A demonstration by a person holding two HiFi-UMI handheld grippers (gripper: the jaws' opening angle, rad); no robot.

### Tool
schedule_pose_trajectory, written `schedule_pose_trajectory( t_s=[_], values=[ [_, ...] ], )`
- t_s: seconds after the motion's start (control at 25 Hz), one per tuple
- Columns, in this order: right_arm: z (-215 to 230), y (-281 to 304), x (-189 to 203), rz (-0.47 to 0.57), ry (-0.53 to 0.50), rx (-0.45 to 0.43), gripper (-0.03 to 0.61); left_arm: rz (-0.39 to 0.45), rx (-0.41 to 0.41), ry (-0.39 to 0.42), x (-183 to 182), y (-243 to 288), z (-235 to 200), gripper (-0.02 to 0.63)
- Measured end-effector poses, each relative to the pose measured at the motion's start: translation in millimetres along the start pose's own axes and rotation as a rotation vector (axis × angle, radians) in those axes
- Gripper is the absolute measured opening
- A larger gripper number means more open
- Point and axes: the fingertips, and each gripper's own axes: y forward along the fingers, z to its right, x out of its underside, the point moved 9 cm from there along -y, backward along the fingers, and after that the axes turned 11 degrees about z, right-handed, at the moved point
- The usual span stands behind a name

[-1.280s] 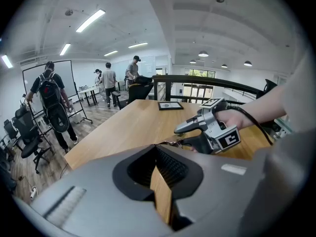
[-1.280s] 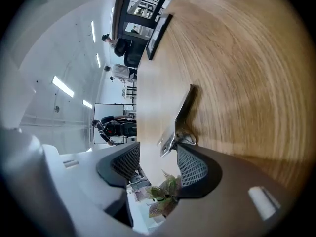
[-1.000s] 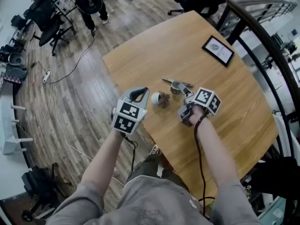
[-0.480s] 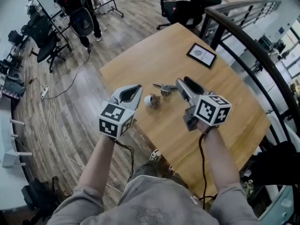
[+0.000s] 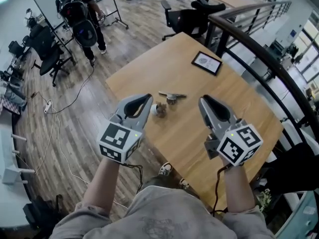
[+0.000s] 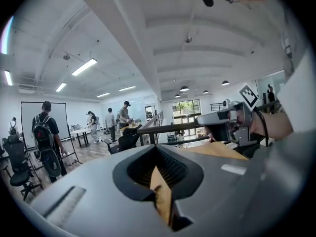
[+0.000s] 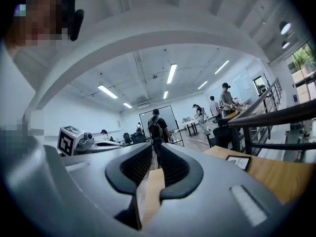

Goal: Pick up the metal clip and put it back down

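Observation:
The metal clip (image 5: pixel 172 96) lies flat on the wooden table (image 5: pixel 234 98), near its middle, with nothing touching it. My left gripper (image 5: pixel 148 98) hangs in the air over the table's near-left edge, jaws shut and empty (image 6: pixel 155 146). My right gripper (image 5: pixel 202 99) is lifted to the right of the clip and well above it. Its jaws are closing, a narrow slit still shows between them (image 7: pixel 156 147), and nothing is between them. Each gripper's marker cube faces my head camera.
A small brown lump with a white ball (image 5: pixel 159 108) sits just left of the clip. A dark framed card (image 5: pixel 207 62) lies farther back on the table. A black railing (image 5: pixel 259 49) curves along the right; chairs and a person with a backpack (image 5: pixel 79 14) stand beyond.
Both grippers have risen off the table and drawn back toward me. The right one left the clip and moved right, its jaws narrowing. The clip stays on the table.

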Motion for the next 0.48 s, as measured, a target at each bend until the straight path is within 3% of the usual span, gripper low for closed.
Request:
schedule_pose_trajectory(
  t_s=[0.32,0.48],
  values=[
    [-38.2,-51.5,-12.6,0.003,-0.126,-0.006,0.035,0.006,0.038,-0.004,-6.0,-29.1,41.7,0.000],
    [-43.6,-74.1,-3.3,-0.015,-0.110,0.010,0.029,-0.014,0.050,-0.009,-2.8,-37.0,58.6,0.000]
  ],
)
